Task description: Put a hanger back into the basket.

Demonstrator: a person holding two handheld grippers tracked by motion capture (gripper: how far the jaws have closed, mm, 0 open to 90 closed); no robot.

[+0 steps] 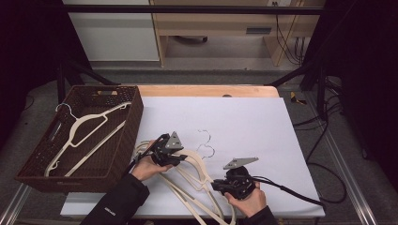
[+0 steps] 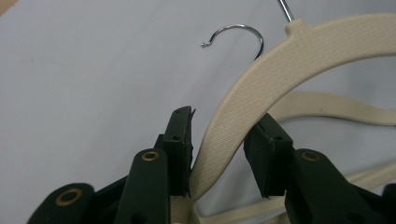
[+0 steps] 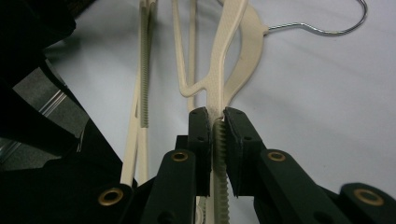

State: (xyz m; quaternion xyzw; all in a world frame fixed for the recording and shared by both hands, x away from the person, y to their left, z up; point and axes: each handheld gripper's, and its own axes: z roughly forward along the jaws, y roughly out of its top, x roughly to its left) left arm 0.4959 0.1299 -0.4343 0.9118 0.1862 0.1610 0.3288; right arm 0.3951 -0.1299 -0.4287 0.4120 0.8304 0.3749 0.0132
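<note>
Two cream plastic hangers (image 1: 197, 164) with wire hooks (image 1: 209, 151) lie overlapped on the white sheet near the front edge. My left gripper (image 1: 178, 158) is at their curved shoulder; in the left gripper view its jaws (image 2: 224, 126) straddle the textured shoulder (image 2: 289, 60). The left pad (image 2: 180, 144) touches the shoulder, and a gap shows at the right pad. My right gripper (image 1: 217, 185) is shut on a hanger's arm, its pads (image 3: 215, 114) clamped on the toothed edge (image 3: 219, 135). I cannot tell whether both grippers are at the same hanger.
A brown wicker basket (image 1: 133, 122) stands at the left of the table with one cream hanger (image 1: 82, 126) lying in it. The white sheet (image 1: 253, 117) stretches to the right and back. A black cable (image 1: 291, 191) trails right from my right gripper.
</note>
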